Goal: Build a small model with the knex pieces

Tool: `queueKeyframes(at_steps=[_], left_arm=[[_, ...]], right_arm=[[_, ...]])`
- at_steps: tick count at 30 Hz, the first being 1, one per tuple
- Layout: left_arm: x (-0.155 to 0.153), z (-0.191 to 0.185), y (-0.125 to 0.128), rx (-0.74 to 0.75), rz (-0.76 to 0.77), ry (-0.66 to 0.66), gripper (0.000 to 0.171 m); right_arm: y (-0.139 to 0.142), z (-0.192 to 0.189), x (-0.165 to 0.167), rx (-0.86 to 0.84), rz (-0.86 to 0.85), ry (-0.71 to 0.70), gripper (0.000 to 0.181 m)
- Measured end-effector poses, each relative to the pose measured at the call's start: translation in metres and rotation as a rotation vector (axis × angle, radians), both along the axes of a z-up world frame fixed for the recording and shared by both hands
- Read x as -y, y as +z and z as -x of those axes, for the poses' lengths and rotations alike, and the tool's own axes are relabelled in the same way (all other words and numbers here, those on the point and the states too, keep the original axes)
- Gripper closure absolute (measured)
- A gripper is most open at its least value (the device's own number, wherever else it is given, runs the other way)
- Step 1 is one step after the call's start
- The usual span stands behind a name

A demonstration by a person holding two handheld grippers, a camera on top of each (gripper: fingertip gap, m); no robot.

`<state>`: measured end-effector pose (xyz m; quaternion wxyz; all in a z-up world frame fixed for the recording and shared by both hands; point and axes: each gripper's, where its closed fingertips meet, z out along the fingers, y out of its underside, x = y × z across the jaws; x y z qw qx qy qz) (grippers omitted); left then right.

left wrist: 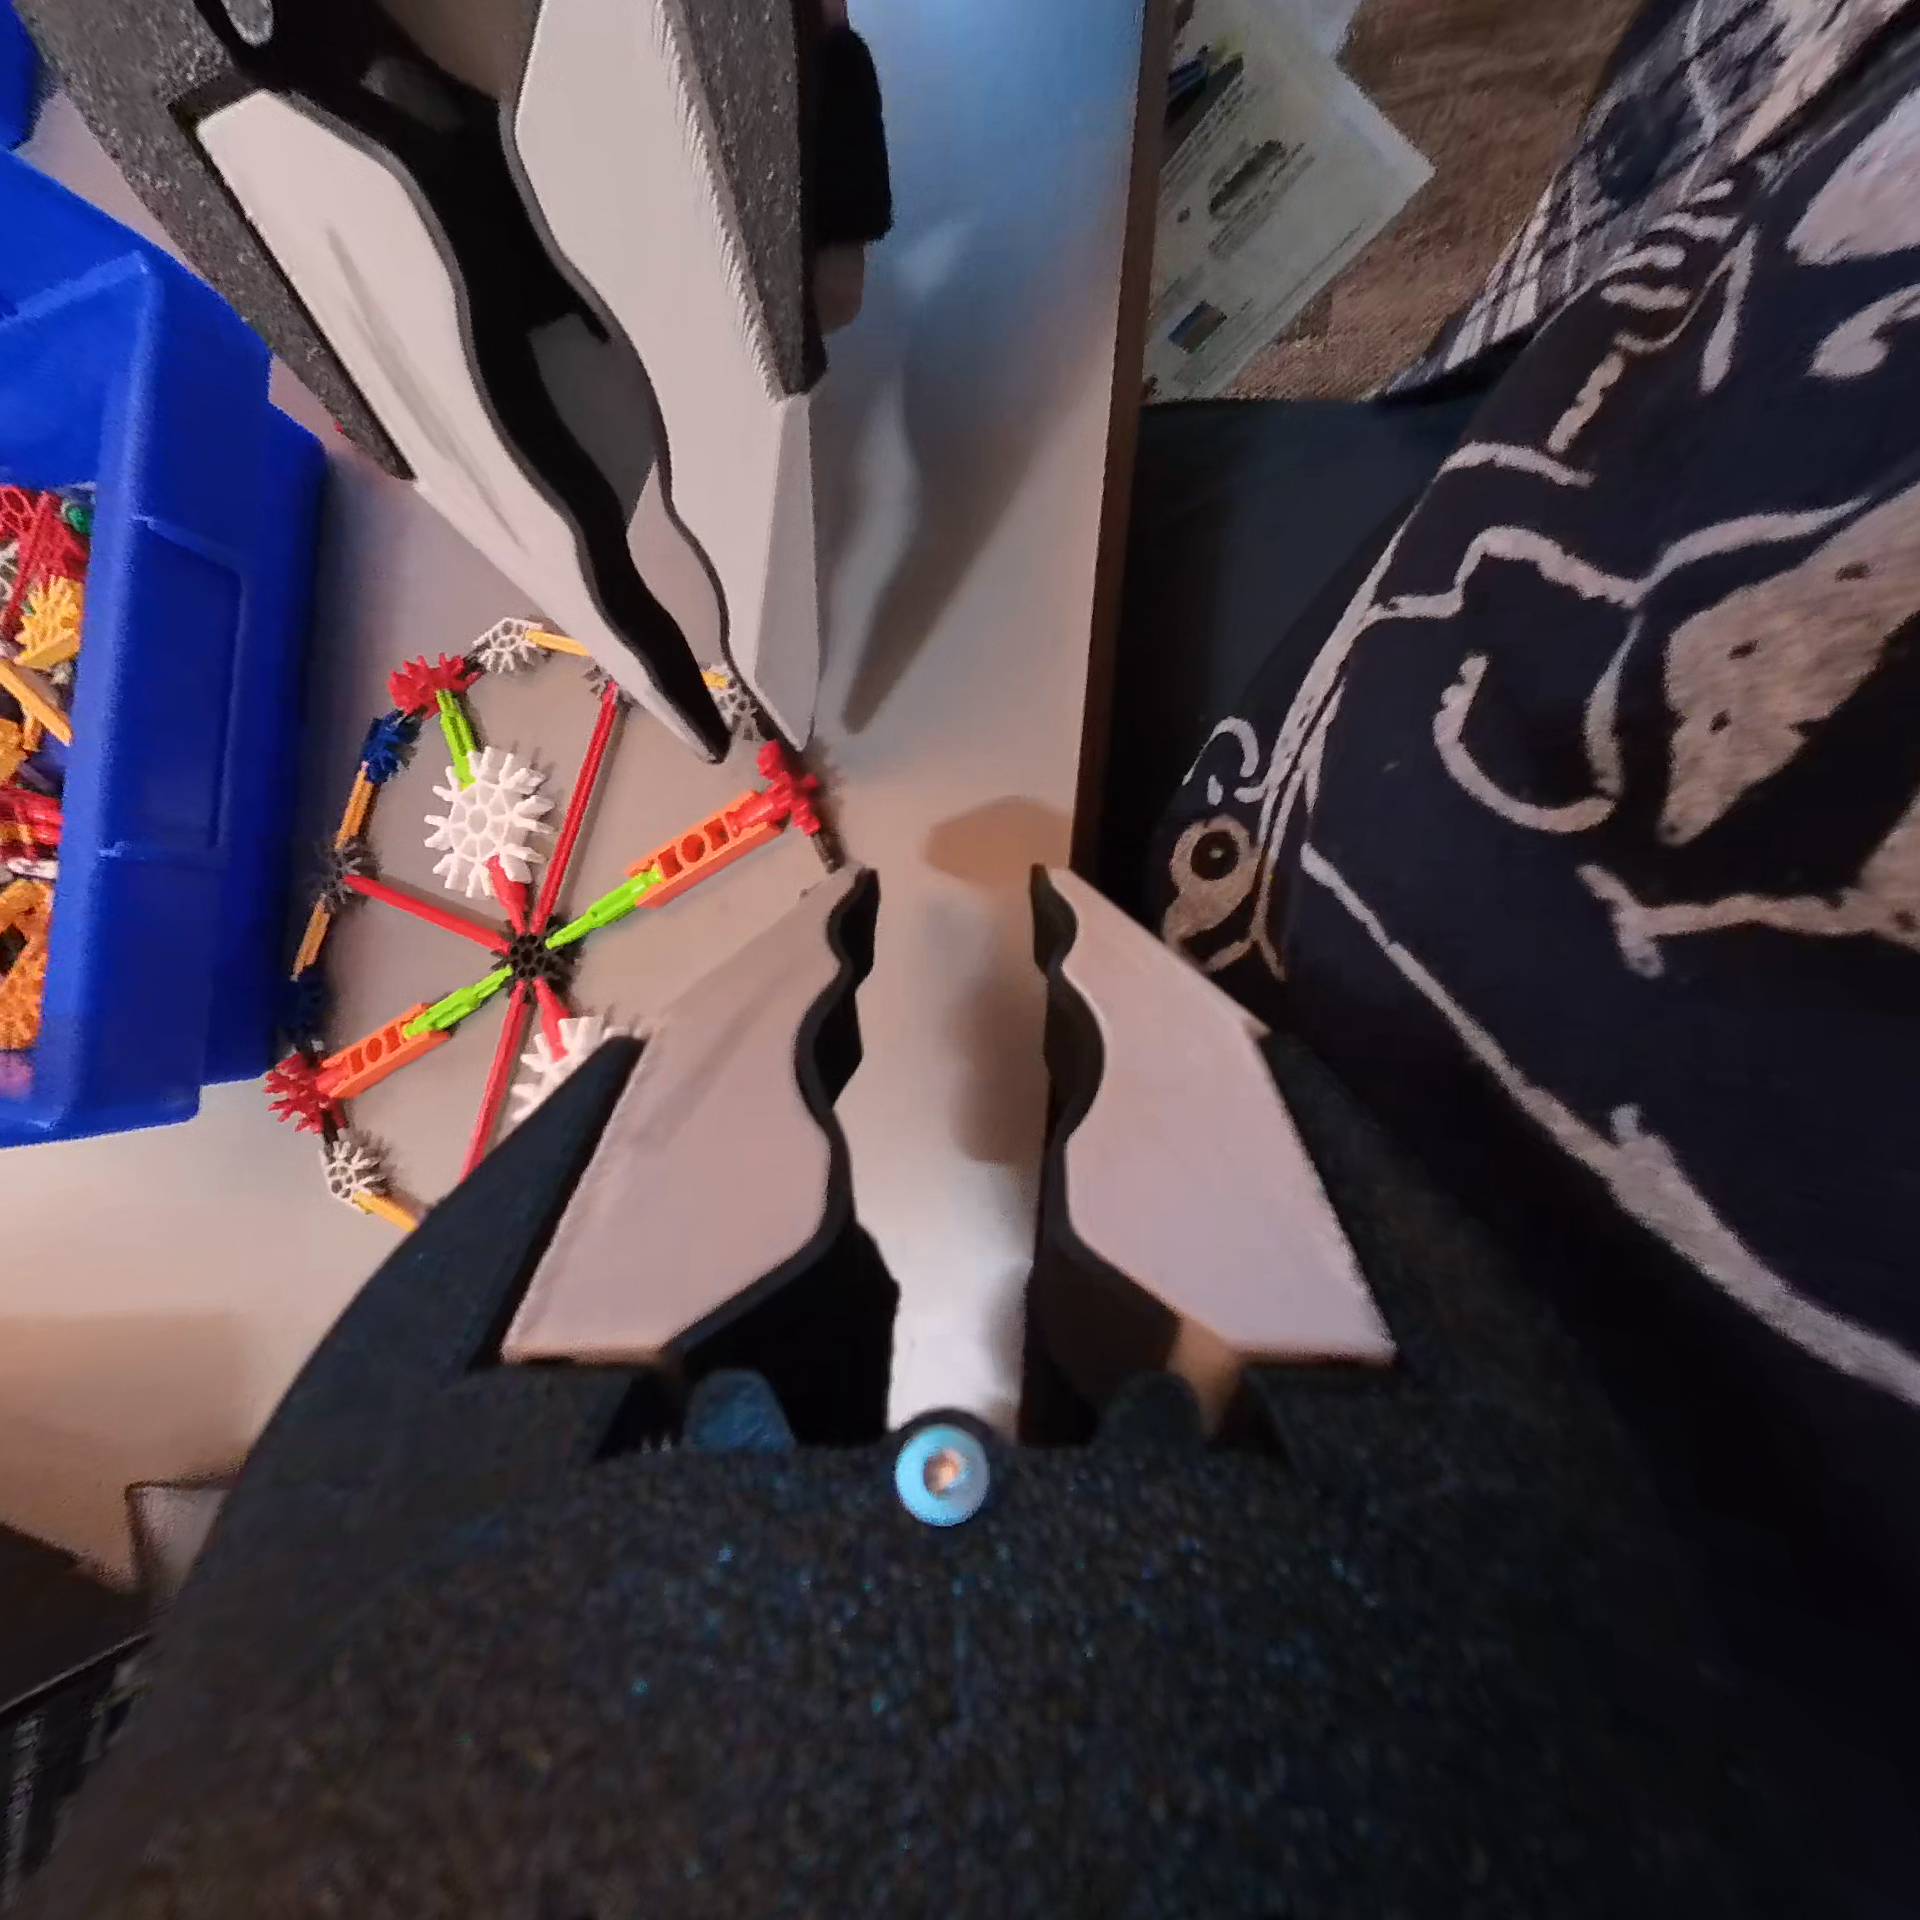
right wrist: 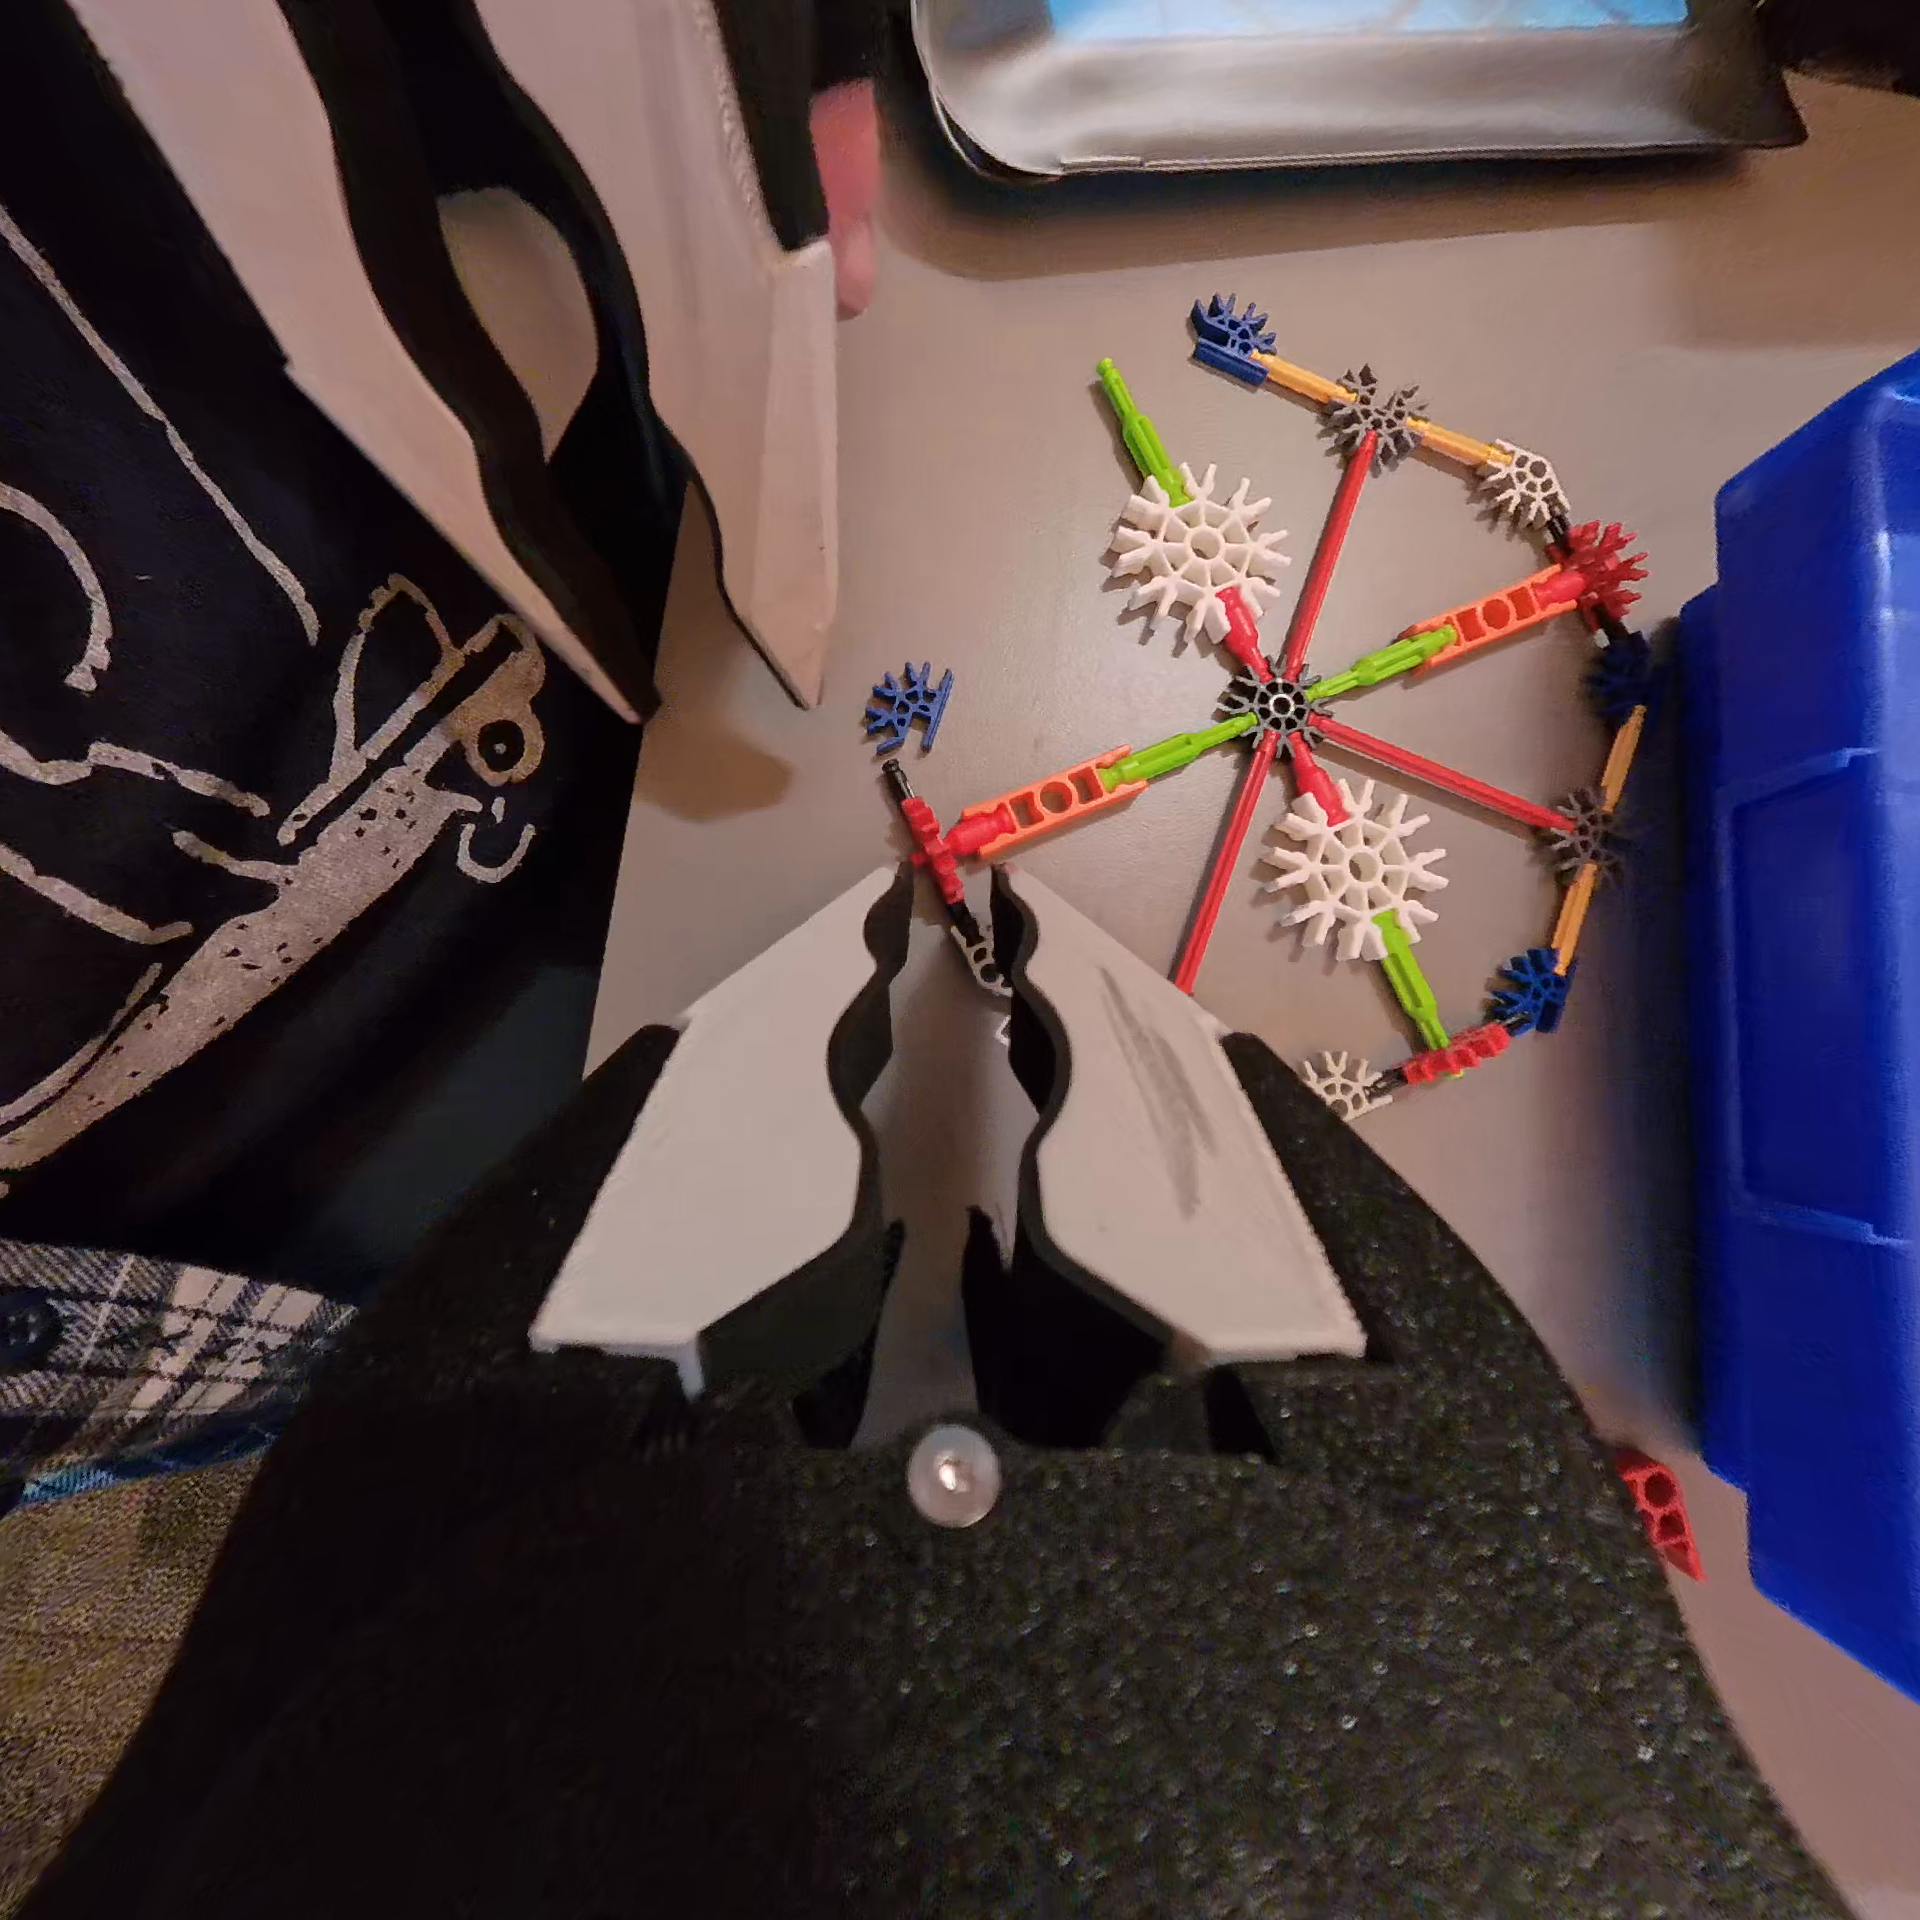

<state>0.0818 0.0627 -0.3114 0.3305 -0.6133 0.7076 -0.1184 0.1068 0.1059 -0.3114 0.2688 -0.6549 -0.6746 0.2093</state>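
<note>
Left claw point(left wrist: 954, 883): fingers spread well apart, nothing between them, tips pointed down and hovering above the surface. Right claw point(right wrist: 951, 883): fingers drawn close, only a narrow gap at the tips, pinching a thin dark rod with a red toothed piece on it. Both claws angled tip toward tip, near each other, each visible in the other's view.

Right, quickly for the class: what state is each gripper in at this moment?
Left gripper: open, empty, above bare table.
Right gripper: nearly shut around the red connector at the toy wheel's edge; firm grip cannot be told.
</note>
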Motion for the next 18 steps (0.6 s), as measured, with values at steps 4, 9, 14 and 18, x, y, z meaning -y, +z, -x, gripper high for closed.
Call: queueKeyframes(at_steps=[4, 9, 14, 18], left_arm=[[0.003, -0.003, -0.002, 0.043, 0.017, 0.034, 0.140], [0.001, -0.001, 0.003, 0.106, 0.025, 0.074, 0.139], [-0.005, 0.003, 0.008, 0.152, 0.018, 0.094, 0.139], [-0.009, 0.008, 0.012, 0.186, 0.018, 0.110, 0.139]], right_arm=[[0.002, 0.000, -0.001, -0.015, 0.004, -0.010, 0.166], [0.004, 0.000, -0.001, -0.022, 0.009, -0.022, 0.164], [0.009, 0.000, -0.001, -0.033, 0.011, -0.040, 0.164], [0.013, 0.003, -0.003, -0.051, 0.014, -0.053, 0.164]])
